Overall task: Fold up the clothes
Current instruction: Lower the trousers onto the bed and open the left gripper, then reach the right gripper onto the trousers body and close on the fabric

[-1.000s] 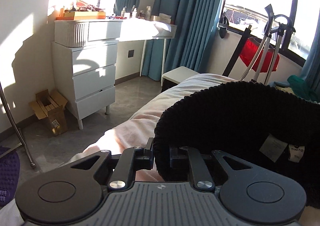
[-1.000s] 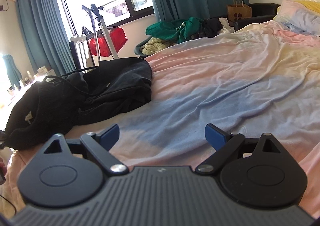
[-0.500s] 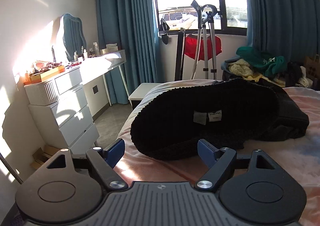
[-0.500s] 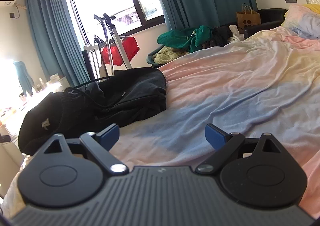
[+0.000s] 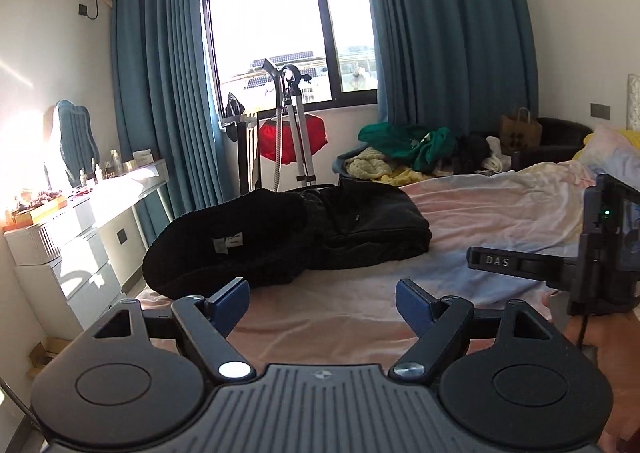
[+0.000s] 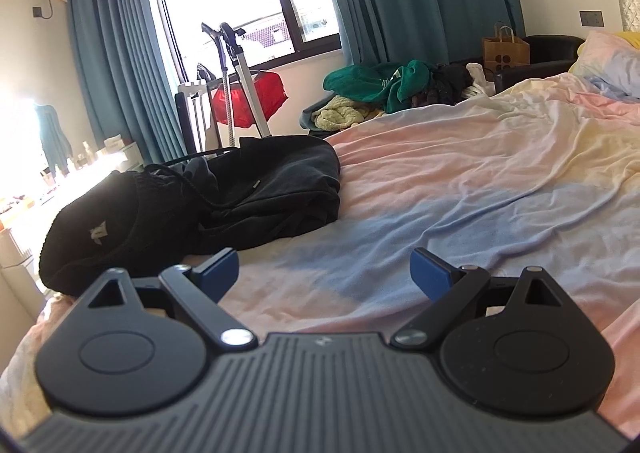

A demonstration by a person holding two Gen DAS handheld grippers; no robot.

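left tongs (image 5: pixel 322 299) released black knit (image 5: pixel 224 241), withdrawn

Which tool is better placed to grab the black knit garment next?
Left, likely. The left tool is open with the black knit garment lying just ahead of it. The right tool, also open, faces bare pastel bedsheet; there the garment lies off to its left.

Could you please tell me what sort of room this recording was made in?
It looks like a home bedroom. A bed with a pastel sheet fills most of the view, a pillow lies at its head, and a white dresser with toiletries stands by the curtained window.
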